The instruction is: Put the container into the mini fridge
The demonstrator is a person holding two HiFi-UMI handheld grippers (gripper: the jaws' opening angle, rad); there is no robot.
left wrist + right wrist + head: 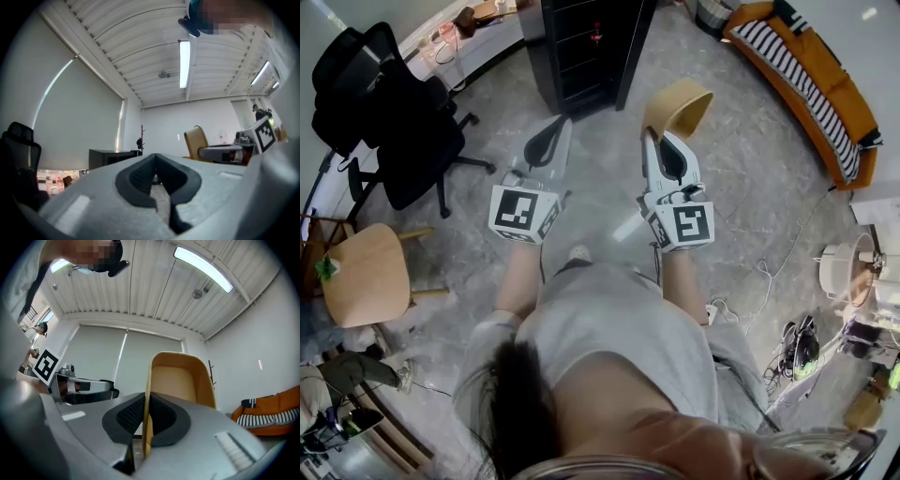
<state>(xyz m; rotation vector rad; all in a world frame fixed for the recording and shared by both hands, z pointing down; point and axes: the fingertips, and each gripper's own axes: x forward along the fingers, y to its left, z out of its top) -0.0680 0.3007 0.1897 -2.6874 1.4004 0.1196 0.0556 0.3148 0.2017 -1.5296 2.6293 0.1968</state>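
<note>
Tan, thin-walled container [676, 101] with rounded corners, clamped in right gripper [146, 423] jaws; left gripper [156, 174] jaws together.

no legible text, no readable signs

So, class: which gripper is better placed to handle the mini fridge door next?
Probably the left gripper: its fingers are shut on nothing, while the right gripper grips the container by its wall. The mini fridge stands ahead.

My head camera looks steeply down on left gripper [558, 127], right gripper [661, 141] and floor [741, 169]. Each gripper camera sits close behind its jaws, tilted up, seeing the other.
</note>
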